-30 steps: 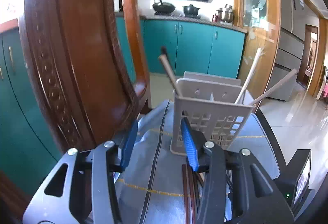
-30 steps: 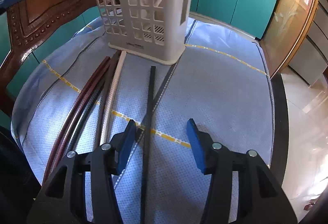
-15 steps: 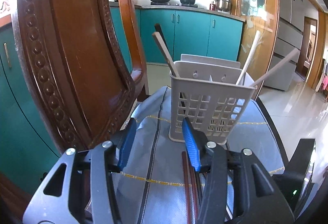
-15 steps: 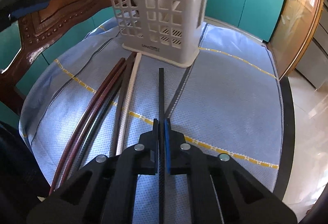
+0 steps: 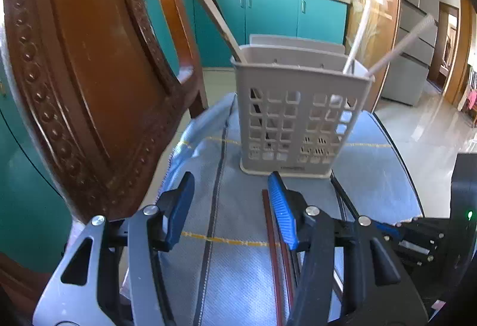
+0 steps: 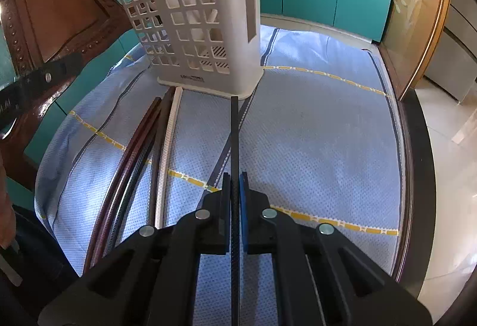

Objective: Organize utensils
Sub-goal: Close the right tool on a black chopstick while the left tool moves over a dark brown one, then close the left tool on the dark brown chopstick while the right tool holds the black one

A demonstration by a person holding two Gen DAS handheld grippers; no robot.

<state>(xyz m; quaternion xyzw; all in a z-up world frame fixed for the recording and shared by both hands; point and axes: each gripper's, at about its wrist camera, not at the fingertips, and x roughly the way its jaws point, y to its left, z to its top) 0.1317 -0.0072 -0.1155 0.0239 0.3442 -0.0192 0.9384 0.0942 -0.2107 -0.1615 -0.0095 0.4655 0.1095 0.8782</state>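
A white lattice utensil holder [image 5: 298, 114] [image 6: 199, 27] stands on a blue cloth [image 6: 313, 123]. It holds a brown chopstick [image 5: 220, 24] and two white ones [image 5: 357, 33]. My right gripper [image 6: 235, 180] is shut on a black chopstick [image 6: 234, 129] whose tip points at the holder's base. Dark red chopsticks [image 6: 131, 153], a dark brown one and a white chopstick [image 6: 170, 147] lie on the cloth to its left. My left gripper [image 5: 229, 200] is open and empty, low over the cloth in front of the holder, with a dark red chopstick [image 5: 272, 248] by its right finger.
A carved wooden chair back [image 5: 89, 81] stands close on the left of the table. The cloth's right edge and the dark table rim [image 6: 408, 177] drop off to a tiled floor. Teal kitchen cabinets [image 5: 268, 18] stand behind.
My right gripper has shut on the black chopstick and lifted it toward the holder. My left gripper has dropped lower and nearer the holder, still open.
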